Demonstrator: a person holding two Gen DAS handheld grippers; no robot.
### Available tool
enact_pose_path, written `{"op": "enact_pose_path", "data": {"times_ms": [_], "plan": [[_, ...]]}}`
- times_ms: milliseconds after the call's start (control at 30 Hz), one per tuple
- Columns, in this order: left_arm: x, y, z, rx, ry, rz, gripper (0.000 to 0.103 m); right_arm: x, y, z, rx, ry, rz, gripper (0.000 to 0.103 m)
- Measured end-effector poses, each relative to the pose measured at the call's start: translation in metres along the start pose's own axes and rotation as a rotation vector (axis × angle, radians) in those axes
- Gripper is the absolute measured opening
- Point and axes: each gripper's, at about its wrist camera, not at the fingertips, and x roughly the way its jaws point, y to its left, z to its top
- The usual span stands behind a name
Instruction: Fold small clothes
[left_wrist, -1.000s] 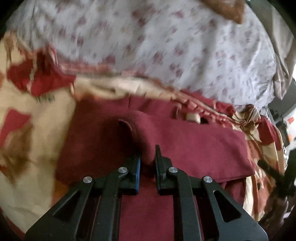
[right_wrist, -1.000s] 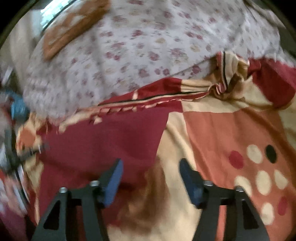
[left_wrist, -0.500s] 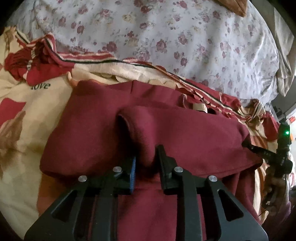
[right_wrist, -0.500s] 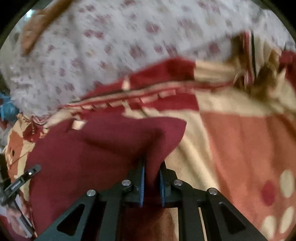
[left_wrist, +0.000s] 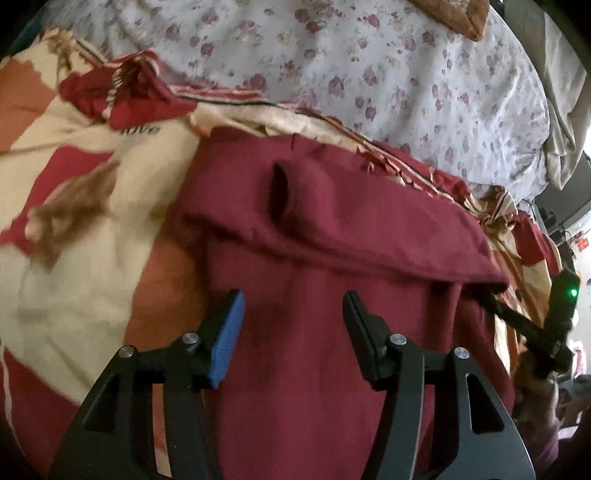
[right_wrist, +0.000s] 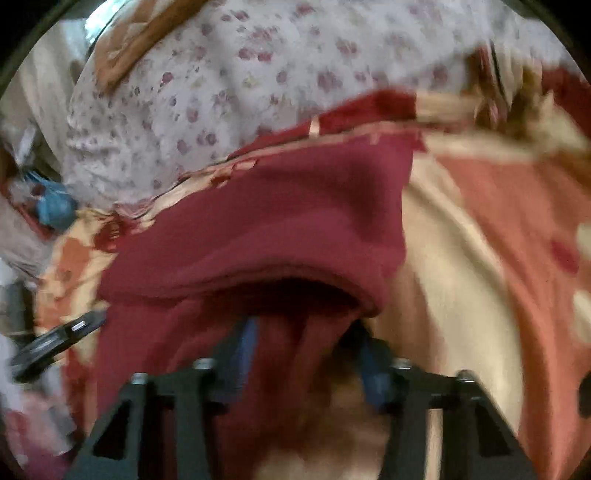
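Left gripper (left_wrist: 293, 314) low in the frame's centre, angled downward, jaws opening, pads clear of the cloth. Right gripper (right_wrist: 306, 347) at lower centre, blurred, jaws opening, cloth draped between the fingers (right_wrist: 245, 343).

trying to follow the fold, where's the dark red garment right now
The dark red garment lies on the patterned blanket, below the floral sheet. In the left wrist view it fills the centre, under the opening left claw.
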Motion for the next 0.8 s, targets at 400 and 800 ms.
{"op": "enact_pose_path", "data": {"times_ms": [400,800], "plan": [[-0.052,0.016,-0.068,0.013,0.009,0.019,0.055,-0.027,-0.016,-0.004,0.016,0.076,-0.027,0.009],[-0.081,0.018,-0.116,0.033,0.032,-0.031,0.055,-0.077,0.010,-0.086,-0.020,0.173,0.199,0.046]]}}
